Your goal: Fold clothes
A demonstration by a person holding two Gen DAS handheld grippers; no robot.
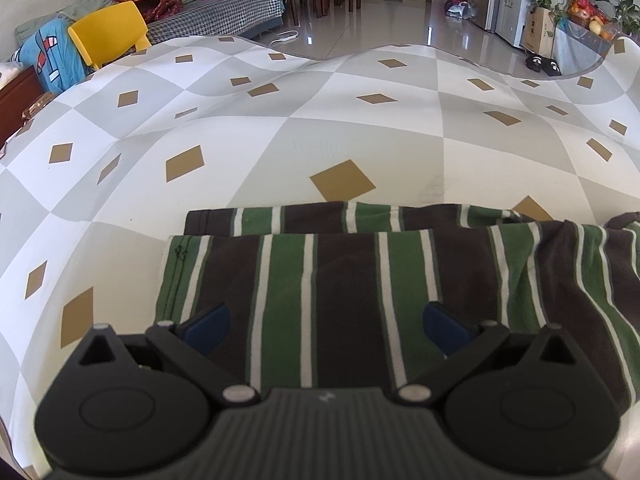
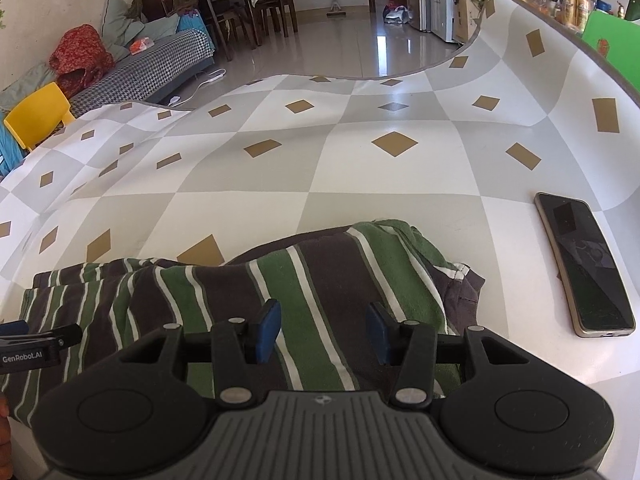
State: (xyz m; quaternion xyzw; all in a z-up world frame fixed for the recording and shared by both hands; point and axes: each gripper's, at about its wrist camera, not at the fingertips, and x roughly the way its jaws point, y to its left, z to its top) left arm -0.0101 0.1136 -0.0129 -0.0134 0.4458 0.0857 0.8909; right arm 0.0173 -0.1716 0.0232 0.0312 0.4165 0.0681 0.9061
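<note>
A green, brown and white striped garment [image 1: 360, 280] lies folded in layers on the checked tablecloth [image 1: 320, 120], near the front edge. My left gripper [image 1: 326, 322] hovers over its left part, open wide, nothing between its blue fingers [image 1: 208, 328]. In the right wrist view the same garment [image 2: 312, 280] bunches up toward its right end. My right gripper [image 2: 323, 330] stands over it, open about halfway, with the cloth beneath its pads [image 2: 268, 330] and not pinched. Part of the left gripper's body [image 2: 40, 344] shows at the far left.
A dark phone [image 2: 584, 268] lies on the table just right of the garment. The tablecloth's far edge [image 2: 360, 76] curls up. Beyond it stand a yellow chair [image 1: 108, 32], a sofa [image 1: 224, 8] with heaped clothes, dining chairs and a shiny floor.
</note>
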